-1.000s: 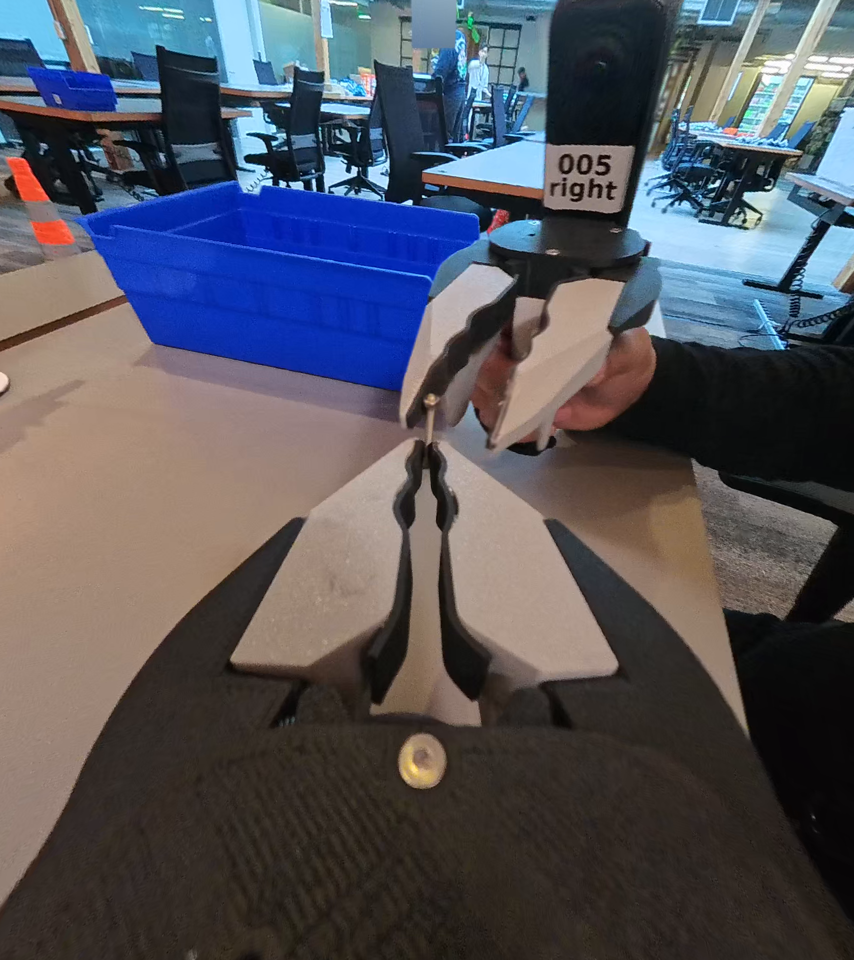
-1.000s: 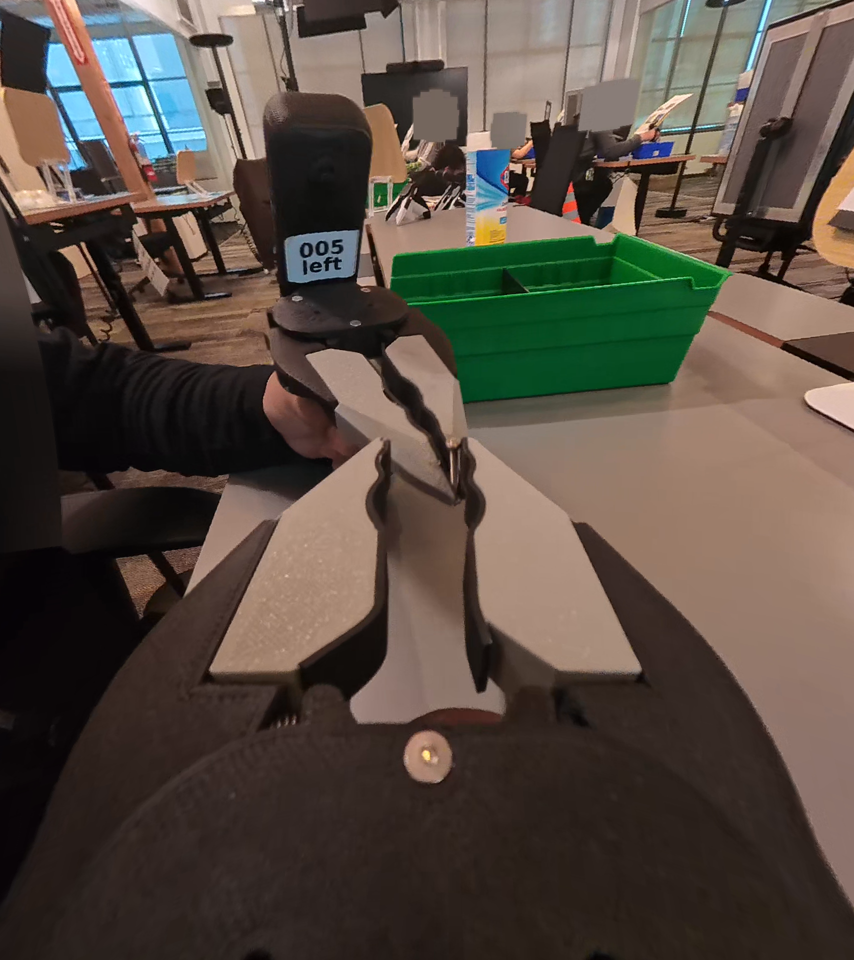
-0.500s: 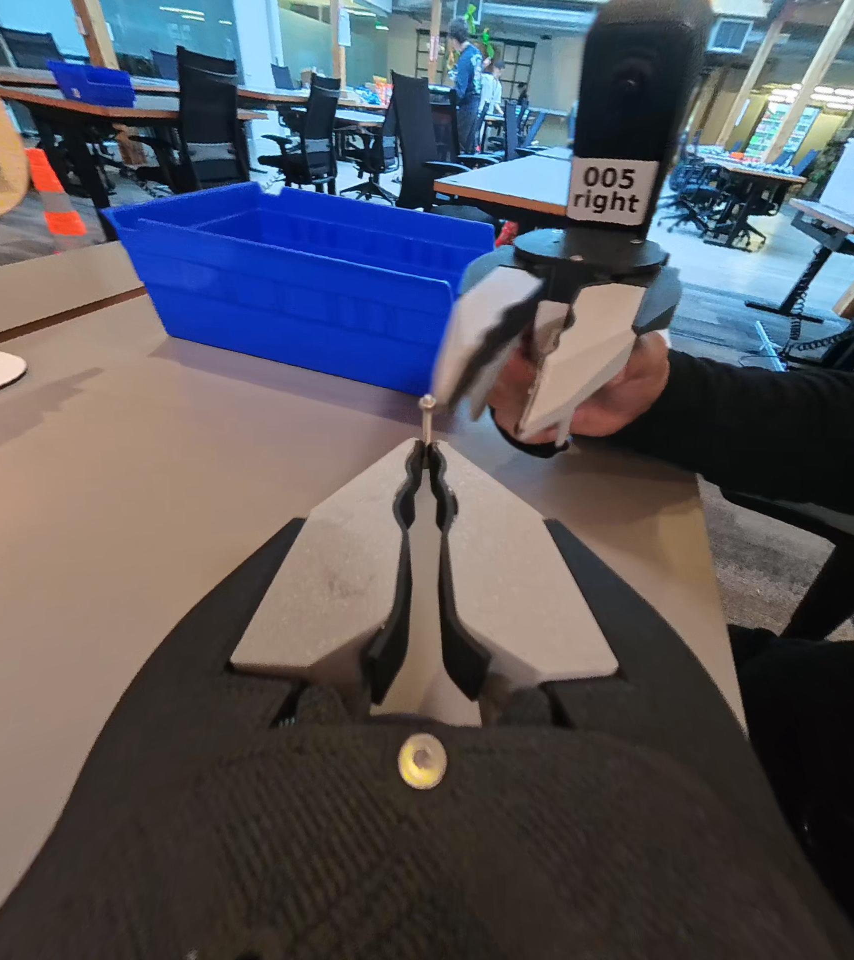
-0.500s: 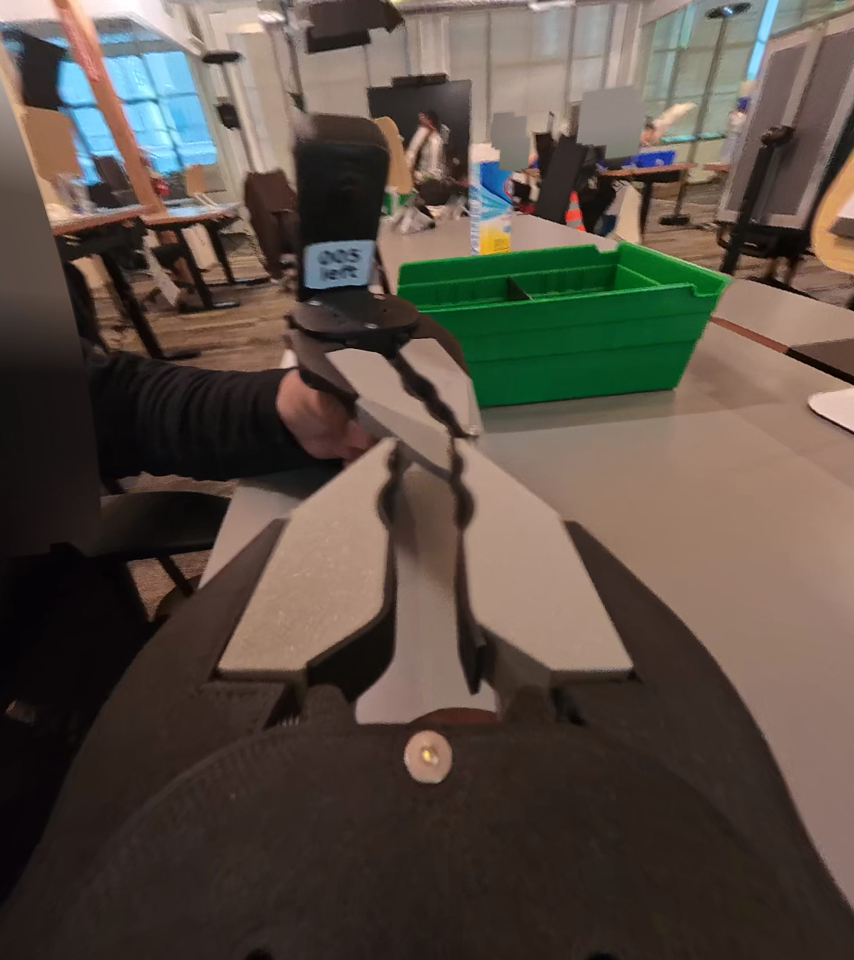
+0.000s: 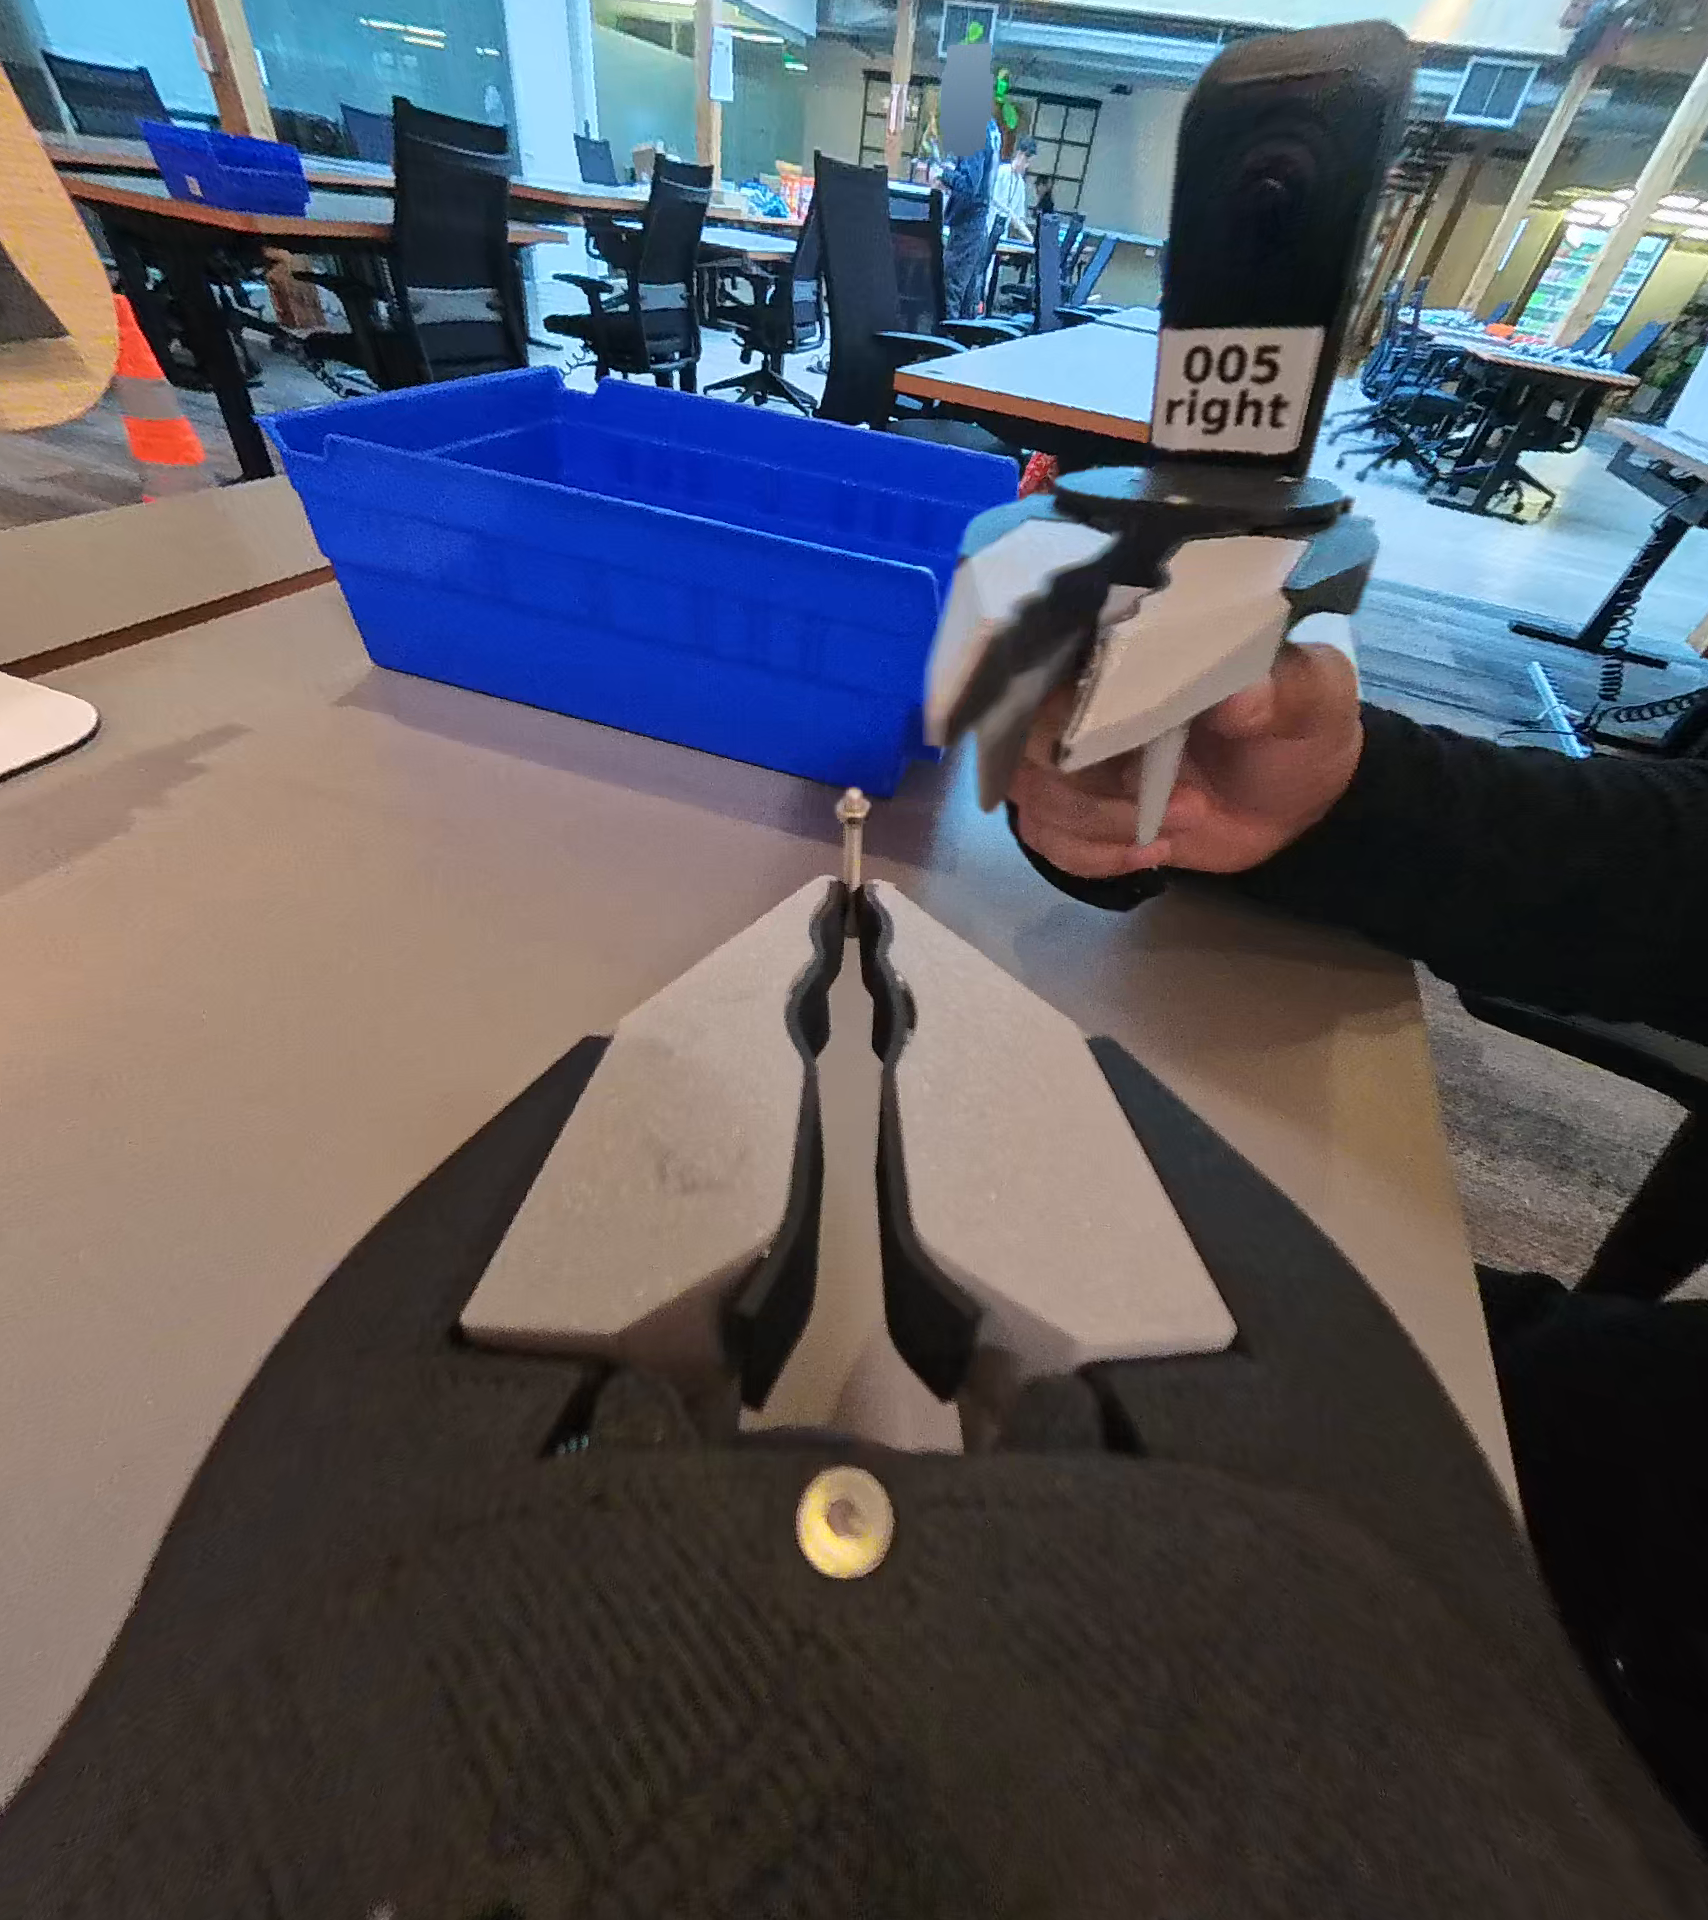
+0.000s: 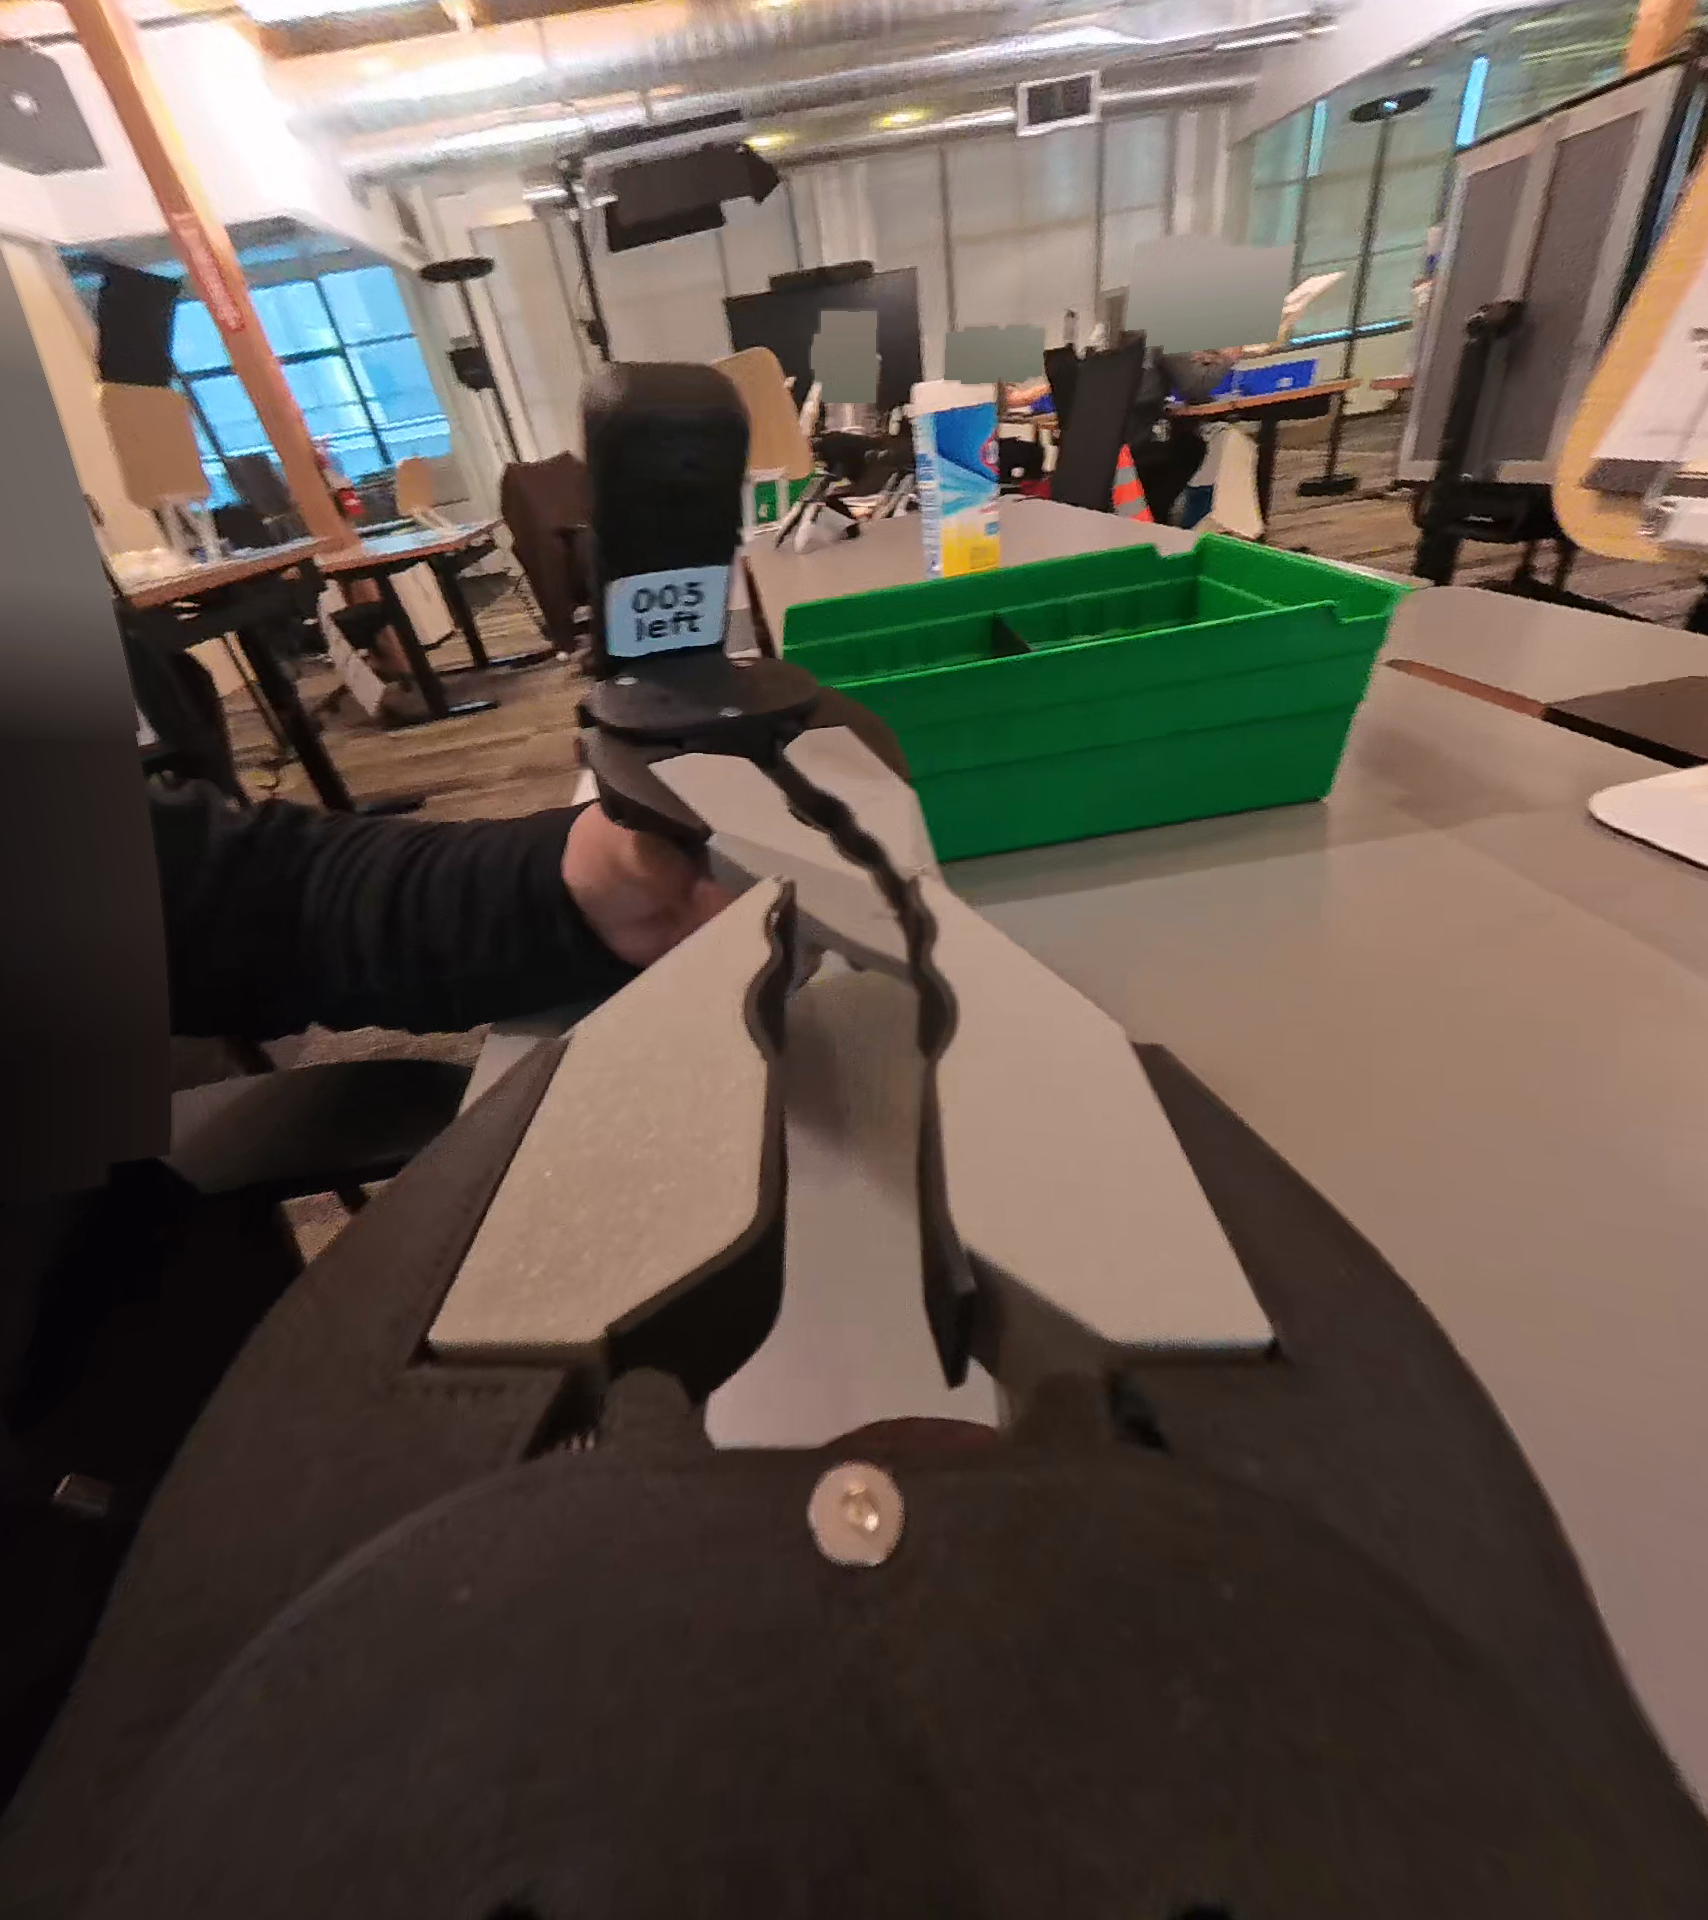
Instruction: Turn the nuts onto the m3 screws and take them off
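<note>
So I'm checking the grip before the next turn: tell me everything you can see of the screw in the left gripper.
The screw is thin, silvery metal, standing upright with its lower end pinched between the left gripper fingertips. A wider piece caps its top, either the head or a nut; which one cannot be told. It is held above the grey table, in front of the blue bin. The right gripper is apart from it, open.
</note>
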The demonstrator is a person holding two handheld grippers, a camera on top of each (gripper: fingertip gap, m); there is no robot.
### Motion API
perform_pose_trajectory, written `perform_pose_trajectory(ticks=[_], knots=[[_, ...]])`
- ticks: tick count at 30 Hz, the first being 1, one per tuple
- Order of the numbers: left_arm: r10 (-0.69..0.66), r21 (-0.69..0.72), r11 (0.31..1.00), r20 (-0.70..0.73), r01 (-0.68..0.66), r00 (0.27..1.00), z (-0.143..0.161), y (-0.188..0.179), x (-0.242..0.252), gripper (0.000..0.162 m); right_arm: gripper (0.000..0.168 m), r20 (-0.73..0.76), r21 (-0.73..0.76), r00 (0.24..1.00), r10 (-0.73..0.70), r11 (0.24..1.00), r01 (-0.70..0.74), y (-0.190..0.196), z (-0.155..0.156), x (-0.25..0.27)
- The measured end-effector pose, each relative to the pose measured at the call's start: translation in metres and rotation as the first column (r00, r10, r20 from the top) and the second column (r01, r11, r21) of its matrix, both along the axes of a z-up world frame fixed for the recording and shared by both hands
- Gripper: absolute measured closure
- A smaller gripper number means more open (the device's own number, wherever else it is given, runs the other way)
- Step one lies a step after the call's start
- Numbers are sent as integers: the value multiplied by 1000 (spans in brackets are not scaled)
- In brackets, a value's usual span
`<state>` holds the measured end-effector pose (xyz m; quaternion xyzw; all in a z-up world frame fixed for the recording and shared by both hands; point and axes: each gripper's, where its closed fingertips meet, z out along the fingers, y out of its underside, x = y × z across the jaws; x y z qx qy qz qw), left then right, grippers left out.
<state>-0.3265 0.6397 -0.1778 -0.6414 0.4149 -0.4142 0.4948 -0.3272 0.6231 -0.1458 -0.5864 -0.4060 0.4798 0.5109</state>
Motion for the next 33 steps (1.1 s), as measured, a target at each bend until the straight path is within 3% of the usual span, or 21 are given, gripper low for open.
perform_pose_trajectory(ticks=[2, 7, 8, 9, 13, 15, 17, 19, 23, 26, 31, 33], knots=[[-17, 6, 1000, -10, 17, 1000, -1, -4, 4, 162, 140, 20, -21, 1000, -23, 1000, 23, 6, -4, -3], [-12, 22, 1000, -21, 13, 1000, -1, -6, 7, 162, 141, 69, -26, 997, 19, 1000, -17, -1, -14, -15], [9, 18, 1000, -14, -8, 1000, -1, -1, 4, 162, 145, 71, -8, 997, 17, 1000, -16, -1, -13, -13], [47, 11, 999, -19, -47, 999, -2, 6, -1, 162, 165, 47, 8, 997, 57, 998, -57, -9, -8, -11], [52, -3, 999, -14, -52, 999, -2, 10, -6, 162, 143, 48, -6, 999, -20, 1000, 20, 5, -8, -7], [21, -8, 1000, -21, -21, 1000, -4, 3, 0, 162, 144, 78, -20, 995, -56, 998, 58, 13, -14, -9], [-15, 0, 1000, -28, 15, 1000, -5, -5, 7, 162, 149, 105, -18, 991, -78, 997, 80, 17, -19, -12], [-20, -1, 1000, -37, 20, 999, -7, -7, 11, 162, 166, 111, -19, 992, -51, 998, 54, 14, -21, -16], [3, -34, 999, -16, -4, 1000, -8, -2, 10, 161, 166, 134, -4, 985, -107, 994, 109, 19, -22, -9], [36, -55, 998, 25, -35, 999, -2, 4, 6, 140, 166, 116, 3, 981, -155, 988, 156, 21, -13, 3], [49, -29, 998, 24, -49, 998, 1, 5, 3, 135, 166, 113, 84, 945, -308, 950, 299, 27, 21, 45], [49, -22, 999, 19, -49, 999, 2, 4, 3, 135, 166, 160, 178, 875, -457, 885, 430, 41, 39, 82]])
